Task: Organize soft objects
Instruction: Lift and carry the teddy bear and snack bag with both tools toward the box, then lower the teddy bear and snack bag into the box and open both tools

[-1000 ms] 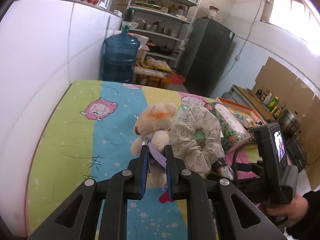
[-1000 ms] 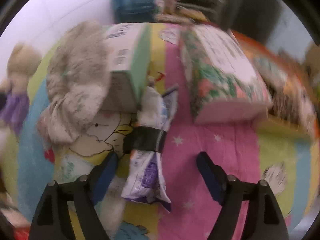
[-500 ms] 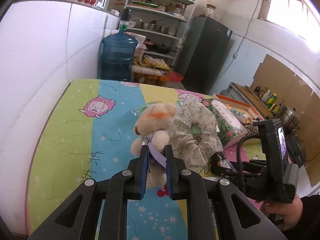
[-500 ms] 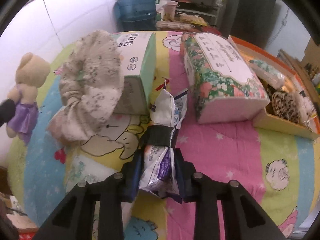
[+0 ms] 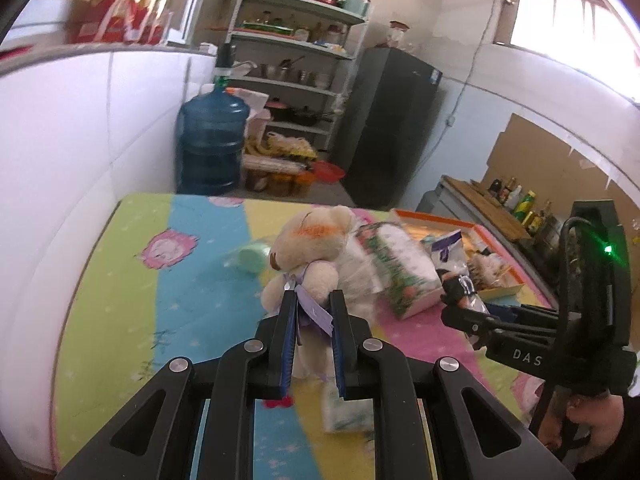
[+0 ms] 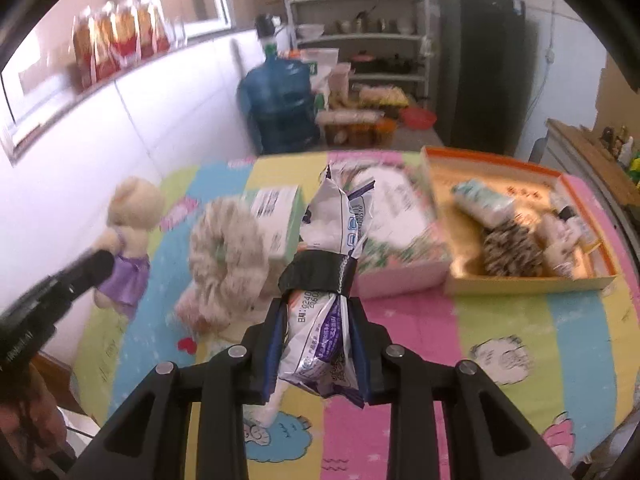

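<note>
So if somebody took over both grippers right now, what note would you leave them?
Left gripper: shut on the plush bear, lifted above the mat.
Right gripper: shut on the banded plastic packet, also lifted.
The orange tray at the right already holds several soft items.
The floral scrunchie, green box and floral tissue pack lie on the mat.
Probably left: bin both held things, then the rest.

two wrist views over one bed (image 5: 120,280)

- The right gripper (image 5: 464,294) carries the white letters "DAS" on its black body in the left wrist view.
- The plastic packet (image 6: 324,300) shows digits, perhaps "9240"; its other print is blurred.
</note>
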